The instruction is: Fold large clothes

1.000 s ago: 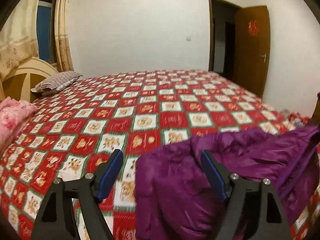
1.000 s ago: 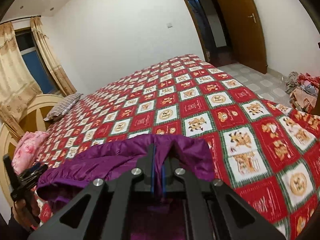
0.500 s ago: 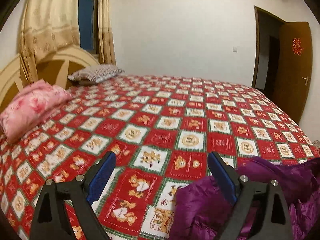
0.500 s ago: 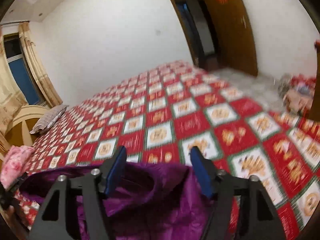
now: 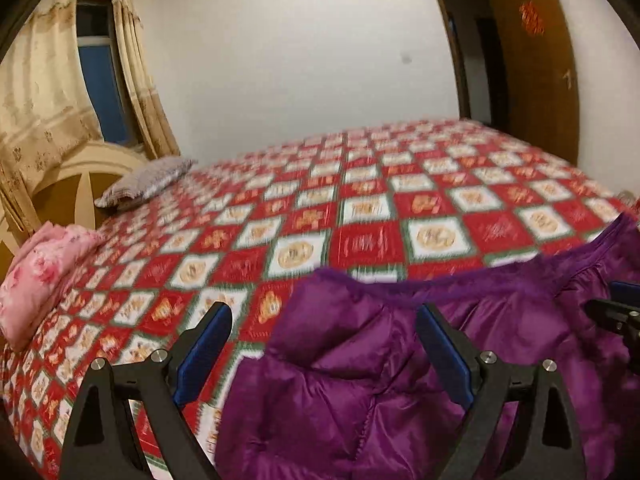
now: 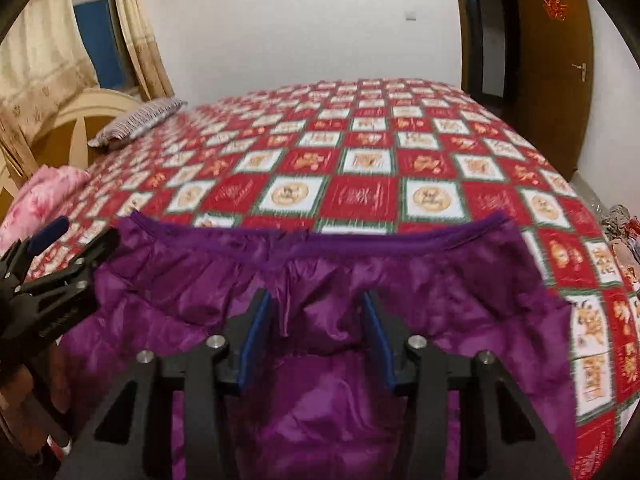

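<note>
A purple padded jacket (image 5: pixel 400 380) lies spread on the near side of the bed, its hem edge running across the right wrist view (image 6: pixel 400 248). My left gripper (image 5: pixel 324 344) stands wide open over the jacket's left end, with fabric under its right finger and bedspread under the left one. It also shows as the left gripper (image 6: pixel 86 232) at the left edge of the right wrist view. My right gripper (image 6: pixel 316 336) hangs over the middle of the jacket; its jaws are closing with a raised fold between them, not pressed. The right gripper (image 5: pixel 610 300) shows at the far right.
The bed carries a red, white and green checked bedspread (image 6: pixel 360 160). A pink folded quilt (image 5: pixel 44 272) and a striped pillow (image 5: pixel 148 180) lie by the wooden headboard (image 5: pixel 68 184) at the left. A brown door (image 6: pixel 560 60) and a clothes pile (image 6: pixel 624 232) are to the right.
My right gripper was shut on the jacket's edge, then let it go; the jacket now lies flatter. Both grippers have swung and sunk over it, the left one moving back over its left end.
</note>
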`<action>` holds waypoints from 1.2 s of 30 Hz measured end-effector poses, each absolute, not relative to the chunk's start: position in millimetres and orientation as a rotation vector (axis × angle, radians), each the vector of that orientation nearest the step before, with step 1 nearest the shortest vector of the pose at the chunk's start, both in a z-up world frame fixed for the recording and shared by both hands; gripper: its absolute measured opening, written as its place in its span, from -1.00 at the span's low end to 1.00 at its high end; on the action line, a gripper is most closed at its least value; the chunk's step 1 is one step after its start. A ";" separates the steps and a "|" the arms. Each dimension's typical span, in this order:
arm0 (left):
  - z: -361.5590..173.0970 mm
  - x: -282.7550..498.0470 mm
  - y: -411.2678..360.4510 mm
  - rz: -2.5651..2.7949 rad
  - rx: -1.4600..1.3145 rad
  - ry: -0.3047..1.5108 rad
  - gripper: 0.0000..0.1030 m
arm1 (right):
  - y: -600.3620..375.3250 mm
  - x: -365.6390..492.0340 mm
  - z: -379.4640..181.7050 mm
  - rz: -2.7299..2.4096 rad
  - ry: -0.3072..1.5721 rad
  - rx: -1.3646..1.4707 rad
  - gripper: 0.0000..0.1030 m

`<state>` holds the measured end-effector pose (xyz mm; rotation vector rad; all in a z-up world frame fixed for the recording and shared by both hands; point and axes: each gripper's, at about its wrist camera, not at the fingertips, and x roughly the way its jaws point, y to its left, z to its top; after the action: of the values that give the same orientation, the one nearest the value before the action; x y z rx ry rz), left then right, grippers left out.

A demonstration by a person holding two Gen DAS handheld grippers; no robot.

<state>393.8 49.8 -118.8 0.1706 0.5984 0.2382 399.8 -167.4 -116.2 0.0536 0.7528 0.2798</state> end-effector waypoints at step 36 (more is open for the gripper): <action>-177.2 424.4 60.3 0.247 0.130 0.802 0.87 | -176.8 419.1 -162.4 0.230 0.803 0.111 -0.02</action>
<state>424.4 60.3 -177.2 0.1300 0.8015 0.2474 419.1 -176.8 -162.4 0.1107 0.8034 0.2296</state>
